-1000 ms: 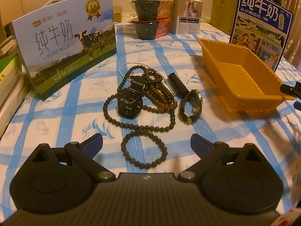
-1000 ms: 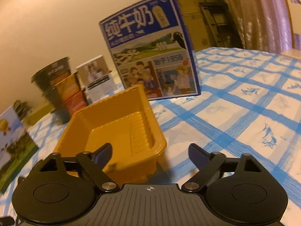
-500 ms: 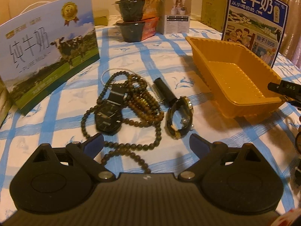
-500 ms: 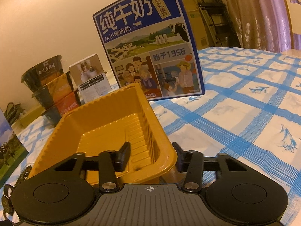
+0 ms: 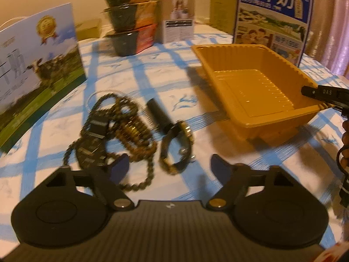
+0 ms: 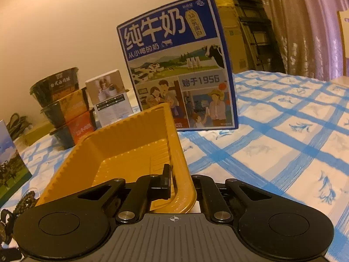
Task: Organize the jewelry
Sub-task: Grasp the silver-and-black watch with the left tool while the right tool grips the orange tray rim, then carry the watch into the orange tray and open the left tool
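Note:
A pile of jewelry lies on the blue-checked cloth in the left wrist view: a black watch (image 5: 91, 150) tangled in dark bead strings (image 5: 130, 131), and a gold-trimmed watch (image 5: 176, 150) with a black strap. My left gripper (image 5: 169, 168) is open just in front of the gold-trimmed watch. An empty orange tray (image 5: 255, 83) sits to the right. My right gripper (image 6: 181, 187) is shut on the tray's near corner (image 6: 183, 187), one finger inside the wall, one outside. Its tip shows in the left wrist view (image 5: 320, 92).
A milk carton with a cow (image 5: 37, 72) stands at the left. A blue milk carton (image 6: 178, 65) stands behind the tray. Stacked black bowls (image 5: 128, 19) and a small white box (image 5: 178, 19) stand at the back. A curtain (image 6: 305, 21) hangs at the right.
My right gripper has closed onto the tray's near corner. My left gripper has moved forward and to the right, toward the gold-trimmed watch.

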The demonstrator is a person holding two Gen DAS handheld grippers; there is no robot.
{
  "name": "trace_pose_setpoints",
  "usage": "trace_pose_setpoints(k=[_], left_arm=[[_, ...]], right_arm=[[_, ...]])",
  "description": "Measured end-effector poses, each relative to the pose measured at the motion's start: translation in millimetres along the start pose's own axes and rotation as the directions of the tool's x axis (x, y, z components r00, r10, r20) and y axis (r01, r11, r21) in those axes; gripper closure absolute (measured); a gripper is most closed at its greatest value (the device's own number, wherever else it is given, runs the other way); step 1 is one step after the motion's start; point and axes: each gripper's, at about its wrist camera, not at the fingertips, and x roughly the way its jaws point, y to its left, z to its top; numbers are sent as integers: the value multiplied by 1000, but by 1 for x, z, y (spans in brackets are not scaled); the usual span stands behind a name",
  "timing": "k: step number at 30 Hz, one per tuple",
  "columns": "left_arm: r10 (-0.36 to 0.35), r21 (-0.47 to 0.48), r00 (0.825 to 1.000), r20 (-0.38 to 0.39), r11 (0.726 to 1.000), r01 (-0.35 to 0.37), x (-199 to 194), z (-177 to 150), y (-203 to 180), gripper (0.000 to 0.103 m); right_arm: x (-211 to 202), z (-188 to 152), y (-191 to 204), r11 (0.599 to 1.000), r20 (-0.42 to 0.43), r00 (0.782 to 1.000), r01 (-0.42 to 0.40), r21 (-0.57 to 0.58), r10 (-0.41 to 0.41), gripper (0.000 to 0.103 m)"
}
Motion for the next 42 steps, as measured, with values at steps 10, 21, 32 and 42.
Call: trace_pose_setpoints(k=[10, 21, 32, 42], left_arm=[[-32, 73, 999, 12, 997, 31, 28, 21, -20, 59], [-41, -7, 998, -47, 999, 41, 55, 33, -11, 90], [-89, -7, 995, 48, 996, 89, 7, 37, -17, 95], [-275, 84, 953, 128, 960, 266, -18, 62, -75, 95]], right_arm=[[-12, 5, -10, 1000, -9, 1000, -16, -19, 16, 97], [-23, 6, -19, 1000, -12, 1000, -22, -4, 22, 97], [-33, 6, -15, 1000, -9, 1000, -27, -15, 26, 97], [-43, 5, -8, 998, 11, 1000, -24, -61, 25, 97]])
